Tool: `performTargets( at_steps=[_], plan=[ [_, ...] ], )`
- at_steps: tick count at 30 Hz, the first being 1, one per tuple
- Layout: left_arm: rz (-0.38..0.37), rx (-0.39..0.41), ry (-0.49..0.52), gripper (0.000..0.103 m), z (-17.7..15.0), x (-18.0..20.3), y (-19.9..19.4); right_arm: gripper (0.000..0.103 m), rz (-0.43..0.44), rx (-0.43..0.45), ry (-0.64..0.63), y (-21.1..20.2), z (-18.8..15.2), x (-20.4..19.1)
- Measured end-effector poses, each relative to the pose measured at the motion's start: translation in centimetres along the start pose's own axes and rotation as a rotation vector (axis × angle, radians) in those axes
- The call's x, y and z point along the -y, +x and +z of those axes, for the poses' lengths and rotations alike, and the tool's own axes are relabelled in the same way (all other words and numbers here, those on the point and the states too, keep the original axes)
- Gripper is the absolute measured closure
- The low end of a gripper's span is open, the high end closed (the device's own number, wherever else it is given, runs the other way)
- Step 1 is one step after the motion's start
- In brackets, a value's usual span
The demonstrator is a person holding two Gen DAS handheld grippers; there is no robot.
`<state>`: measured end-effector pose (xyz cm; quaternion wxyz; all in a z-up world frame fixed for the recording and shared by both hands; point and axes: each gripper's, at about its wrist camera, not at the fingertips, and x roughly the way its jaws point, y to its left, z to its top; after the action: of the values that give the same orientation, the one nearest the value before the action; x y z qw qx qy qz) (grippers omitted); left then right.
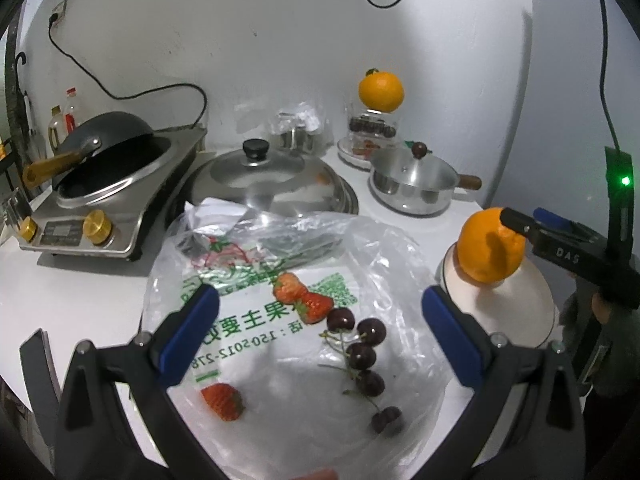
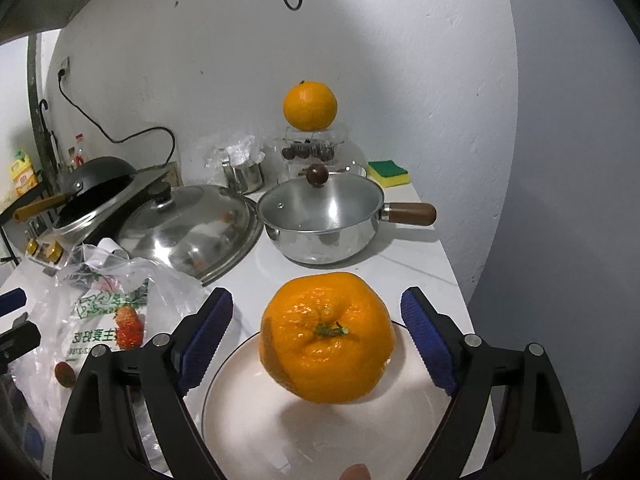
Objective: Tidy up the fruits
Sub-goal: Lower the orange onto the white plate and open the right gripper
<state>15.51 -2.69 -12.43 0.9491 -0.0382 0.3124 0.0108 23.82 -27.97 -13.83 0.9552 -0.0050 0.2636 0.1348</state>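
A clear printed plastic bag (image 1: 248, 320) lies flat on the white counter. On it are three strawberries (image 1: 316, 307) and several dark cherries (image 1: 362, 356). My left gripper (image 1: 320, 294) hovers open over the bag, with the fruit between and below its blue fingers. To the right, an orange (image 2: 326, 338) rests on a white plate (image 2: 248, 412). My right gripper (image 2: 317, 295) stands open around the orange, with a gap on each side. A second orange (image 2: 310, 106) sits on a clear box of cherries (image 2: 312, 150) at the back.
A wok (image 1: 108, 148) sits on an induction cooker (image 1: 92, 232) at the left. Behind the bag lie a big steel lid (image 1: 272, 184) and a lidded saucepan (image 2: 324, 220) with a wooden handle. A sponge (image 2: 388, 172) and steel cups (image 2: 244, 176) stand by the wall.
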Motion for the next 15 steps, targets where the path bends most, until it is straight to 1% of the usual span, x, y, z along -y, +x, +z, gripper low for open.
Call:
performTargets(
  at_steps=[7, 15],
  plan=[
    [-0.005, 0.021, 0.001, 0.001, -0.5, -0.6, -1.8, 0.015, 0.000, 0.069, 0.015, -3.1, 0.5, -0.9],
    [-0.011, 0.045, -0.001, 0.001, -1.0, -1.2, -3.7, 0.015, 0.021, 0.075, 0.009, -4.7, 0.4, -2.8]
  ],
)
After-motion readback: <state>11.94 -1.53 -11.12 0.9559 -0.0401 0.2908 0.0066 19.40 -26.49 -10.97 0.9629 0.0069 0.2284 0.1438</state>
